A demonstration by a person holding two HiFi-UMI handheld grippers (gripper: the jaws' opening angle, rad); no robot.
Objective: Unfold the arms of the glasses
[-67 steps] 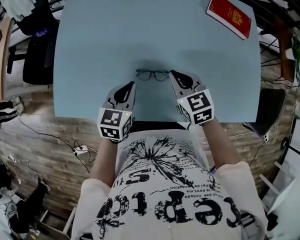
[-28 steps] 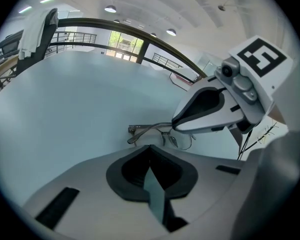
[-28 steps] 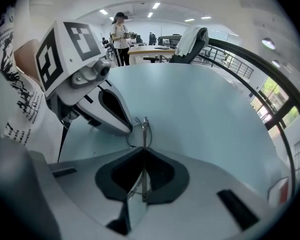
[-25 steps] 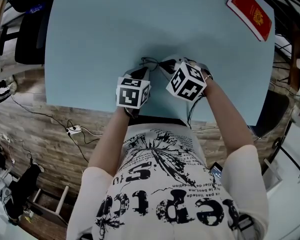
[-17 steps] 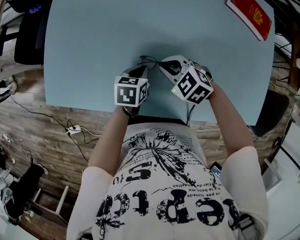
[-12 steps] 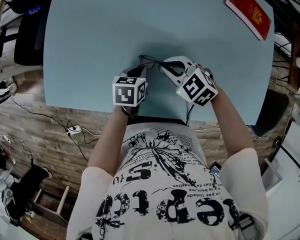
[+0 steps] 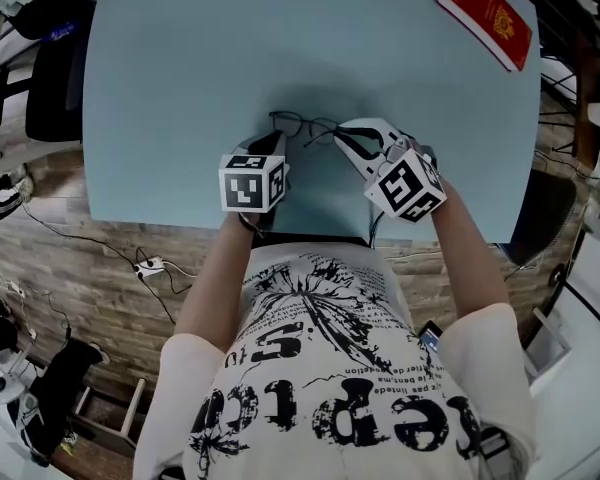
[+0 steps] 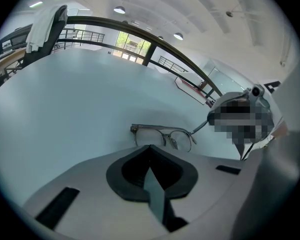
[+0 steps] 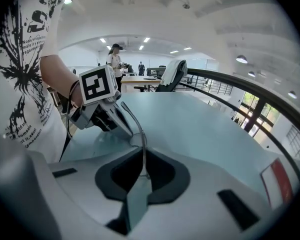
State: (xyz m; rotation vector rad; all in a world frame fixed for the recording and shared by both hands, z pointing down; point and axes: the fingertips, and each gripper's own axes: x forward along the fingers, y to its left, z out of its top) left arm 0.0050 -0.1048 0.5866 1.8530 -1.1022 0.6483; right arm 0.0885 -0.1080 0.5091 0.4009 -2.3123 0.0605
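Two tongs grip the glasses (image 7: pixel 298 121): left tongs (image 7: pixel 273 140) pinched tight on the frame (image 8: pixel 160 129), right tongs (image 7: pixel 342 134) narrow on one arm (image 9: pixel 135 121), above the surface (image 7: pixel 180 68).

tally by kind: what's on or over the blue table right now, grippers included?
glasses: 1
red booklet: 1
grippers: 2 (left gripper, right gripper)
Total: 4
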